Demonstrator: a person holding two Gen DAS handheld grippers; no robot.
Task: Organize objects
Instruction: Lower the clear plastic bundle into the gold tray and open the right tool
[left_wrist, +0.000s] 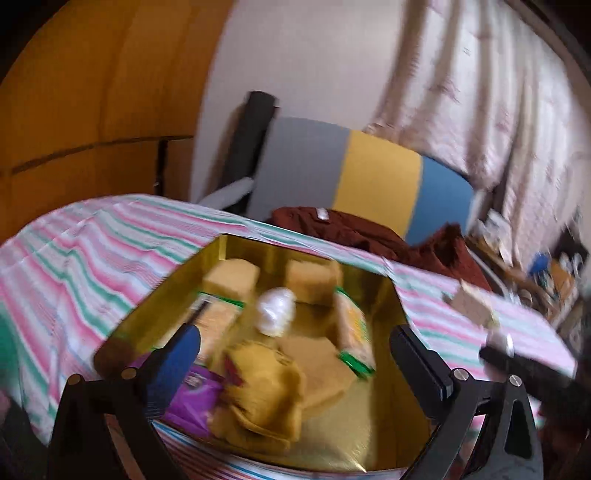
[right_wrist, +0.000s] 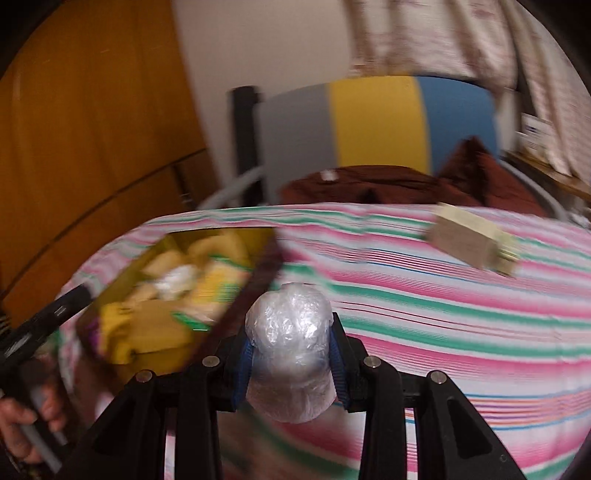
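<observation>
Striped tablecloth (right_wrist: 424, 295) covers the table; toward its left edge sits the gold box (left_wrist: 384, 295) of packets. Left gripper (left_wrist: 295, 350) hangs above it, fingers spread, empty. Right gripper (right_wrist: 291, 354) pinches the plastic-wrapped bundle (right_wrist: 290, 339), box lying left of it; cardboard block (right_wrist: 469, 240) near far right edge.

Black two-finger grippers showing blue pads and silver screws

The left gripper (left_wrist: 295, 354) is showing black angular arms, a blue pad on one finger (left_wrist: 177, 354), a black one on the other, and round silver screw heads at the pivots. The right gripper (right_wrist: 291, 354) is wearing blue pads on both fingers, with four silver screws across its black frame. A hand (right_wrist: 26, 428) is appearing beside a grey handle.
</observation>
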